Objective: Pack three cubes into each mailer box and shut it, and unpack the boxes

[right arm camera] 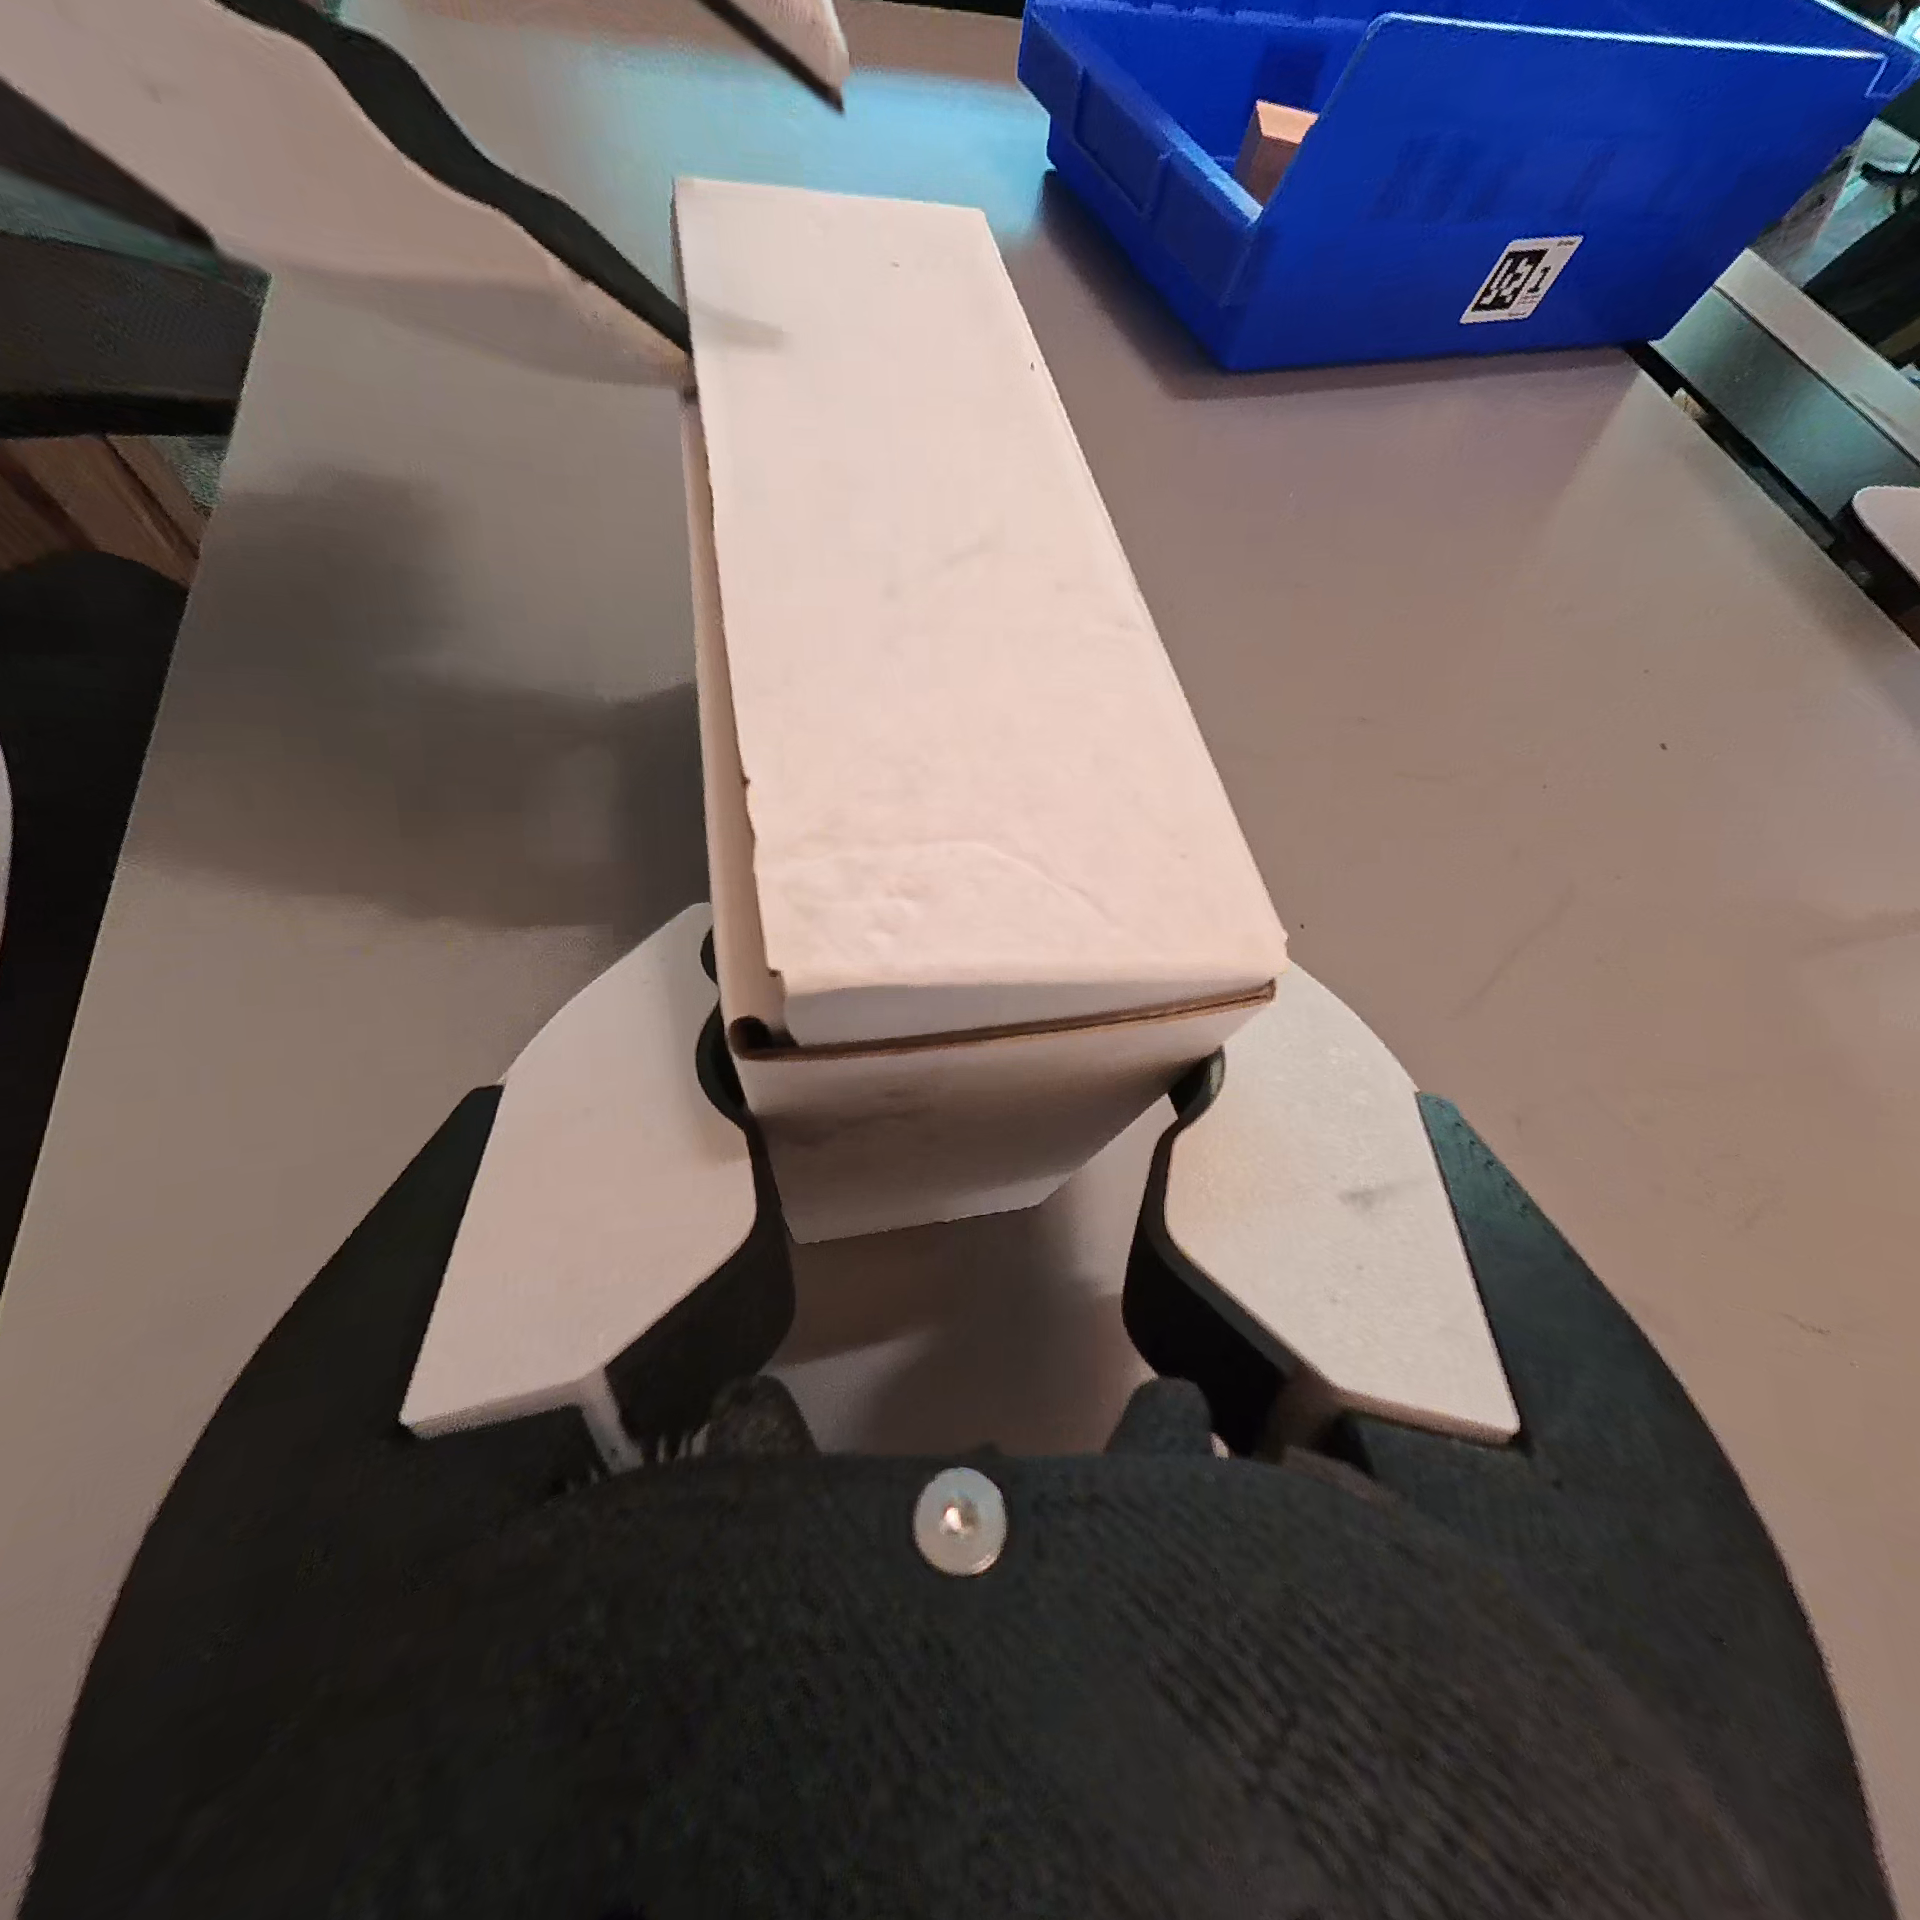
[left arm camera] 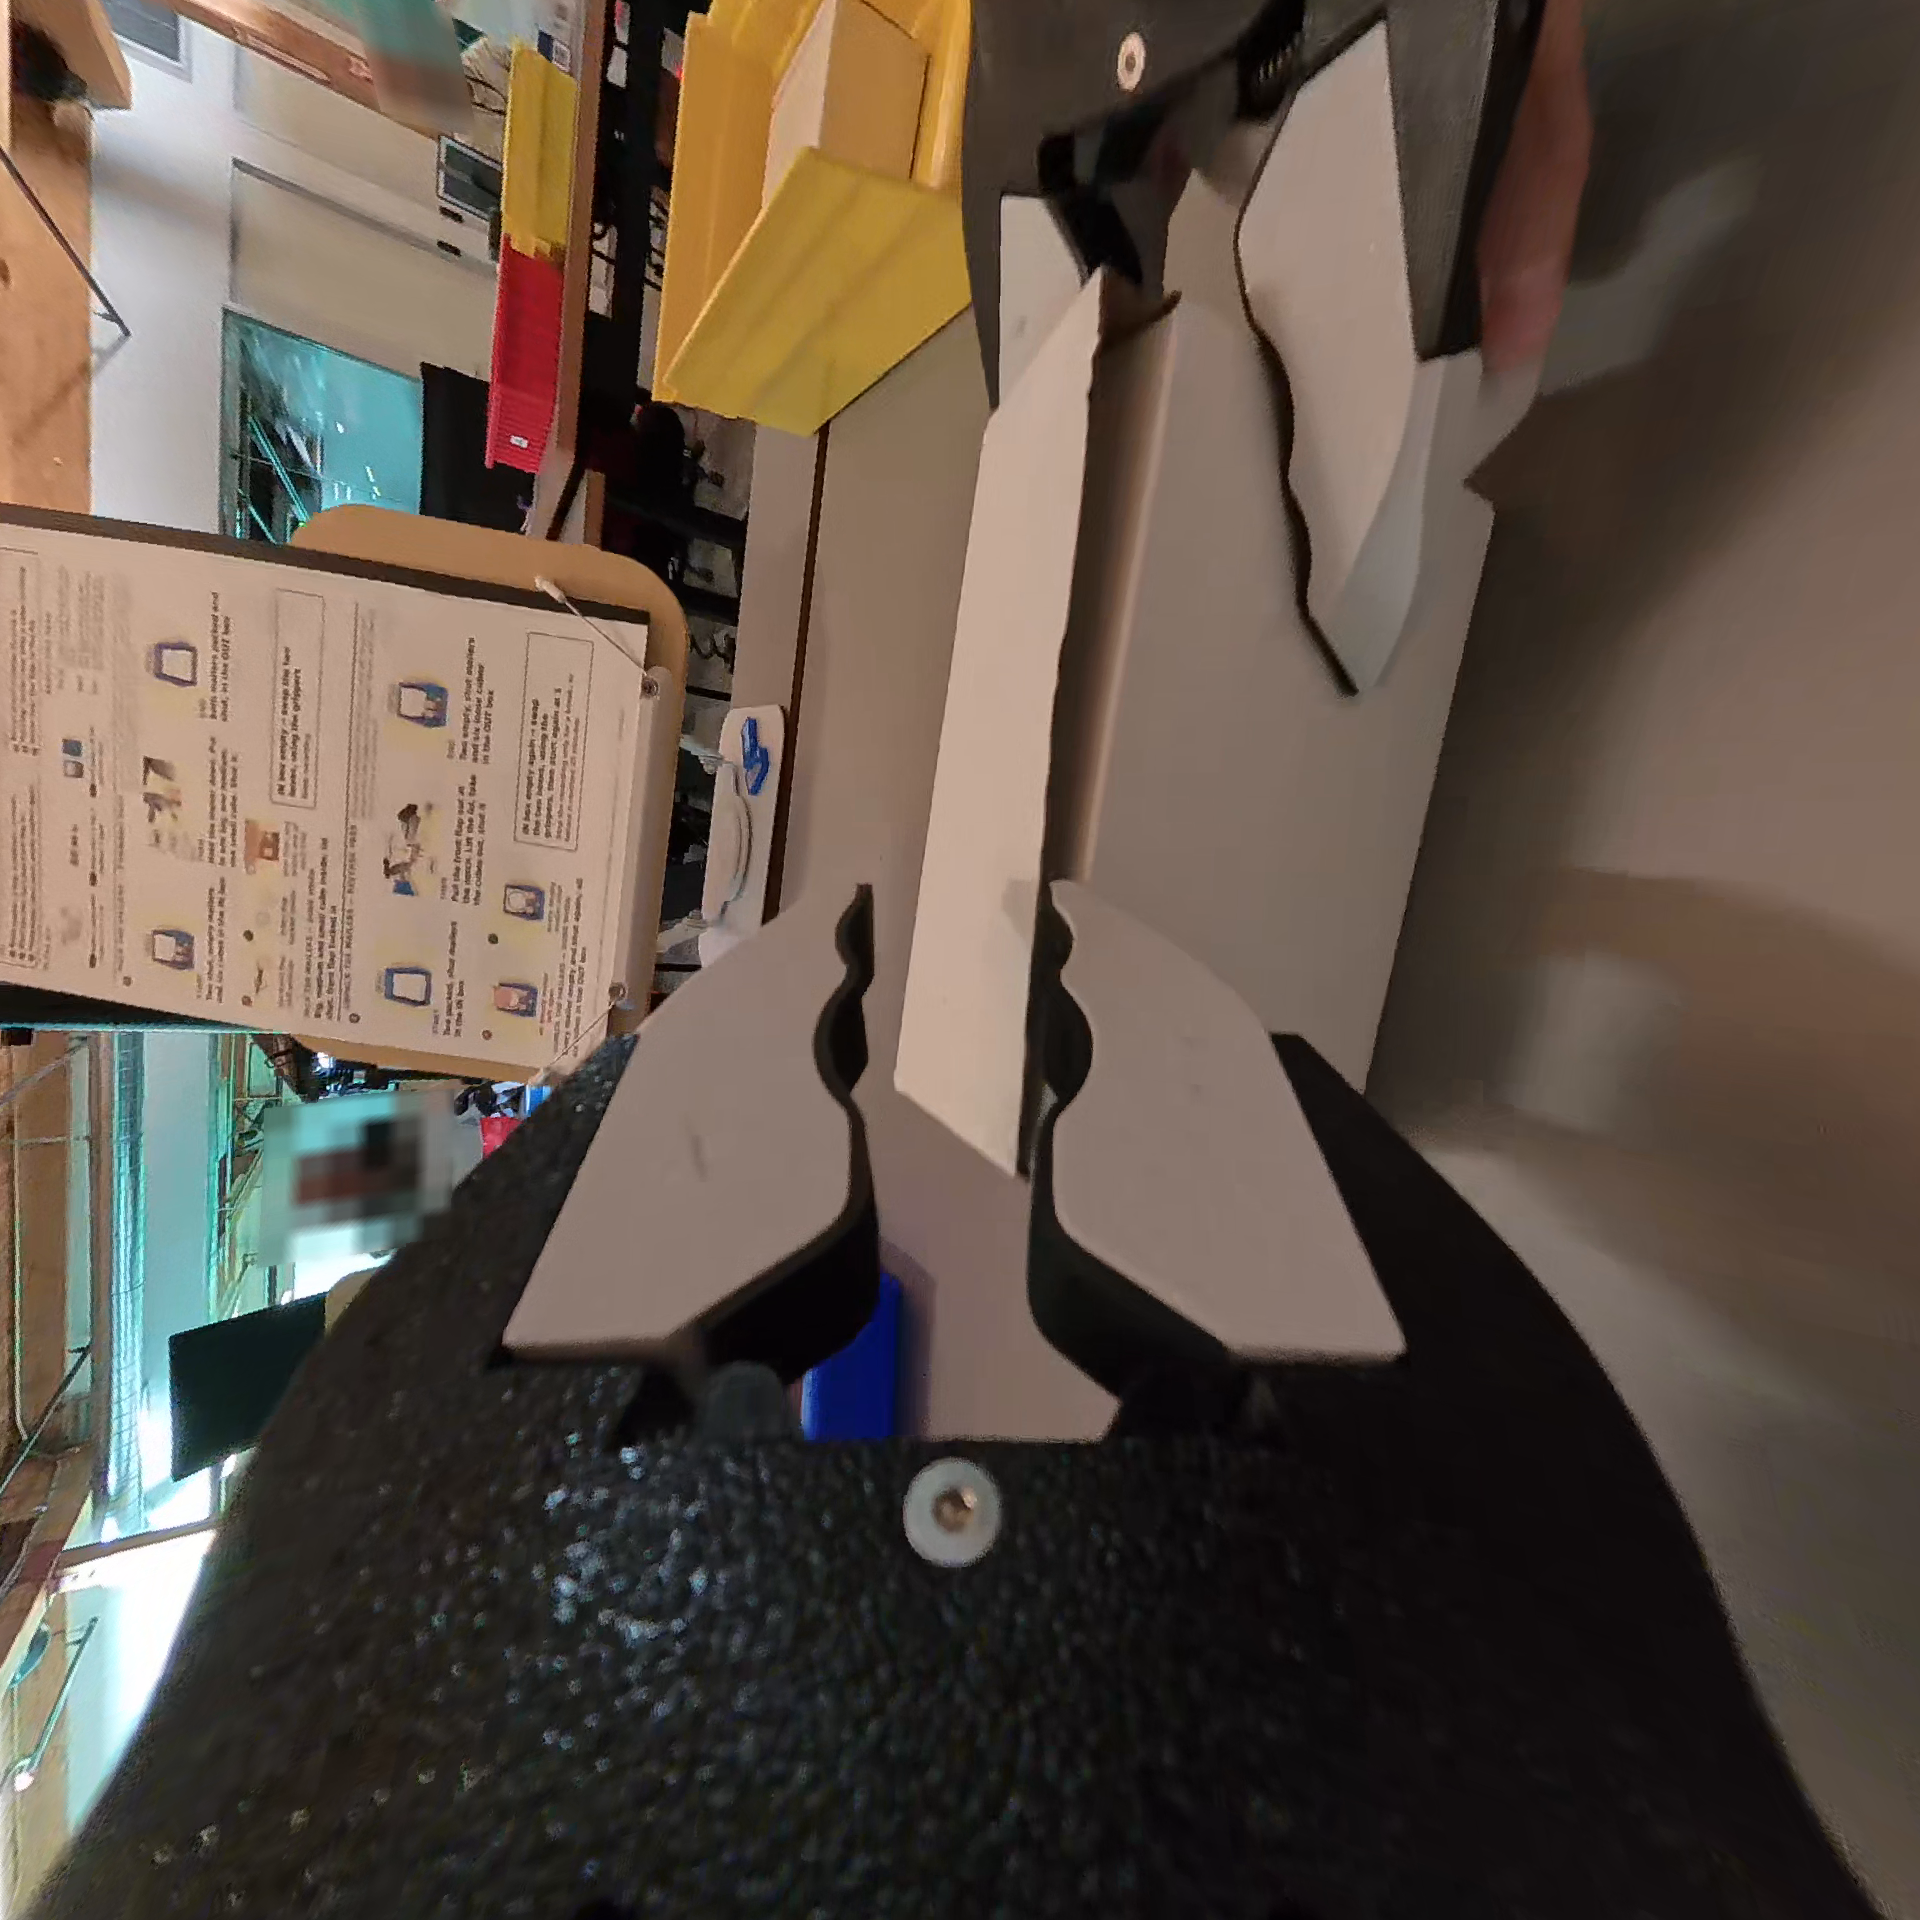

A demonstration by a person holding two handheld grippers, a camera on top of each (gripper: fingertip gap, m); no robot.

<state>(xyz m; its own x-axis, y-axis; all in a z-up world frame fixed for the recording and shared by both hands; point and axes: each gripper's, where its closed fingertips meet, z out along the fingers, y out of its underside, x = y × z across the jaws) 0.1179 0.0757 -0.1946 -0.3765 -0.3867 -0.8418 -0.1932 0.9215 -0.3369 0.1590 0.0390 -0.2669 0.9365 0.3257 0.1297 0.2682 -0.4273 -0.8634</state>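
A shut white mailer box point(right arm camera: 935, 623) lies lengthwise between both grippers, just above the grey table point(right arm camera: 1507, 831). My right gripper point(right arm camera: 961, 1070) is shut on its near end, one finger on each side wall. My left gripper point(left arm camera: 961, 935) is turned on its side and closed around the other end of the box point(left arm camera: 1018, 675). It also shows in the right wrist view point(right arm camera: 520, 239) at the box's far left corner. The right gripper point(left arm camera: 1143, 208) shows at the far end in the left wrist view, with a hand behind it. One wooden cube point(right arm camera: 1276, 140) sits in the blue bin point(right arm camera: 1455, 208).
The blue bin stands at the back right of the table and carries a black-and-white tag. Yellow bins point(left arm camera: 831, 301) stand beyond the box in the left wrist view. A printed sheet on a clipboard point(left arm camera: 312, 790) stands off the table's edge. My right fingertips sit around 10 cm from my left ones. Both grippers' tips are roughly 40 cm from the wooden cube point(right arm camera: 1276, 140).
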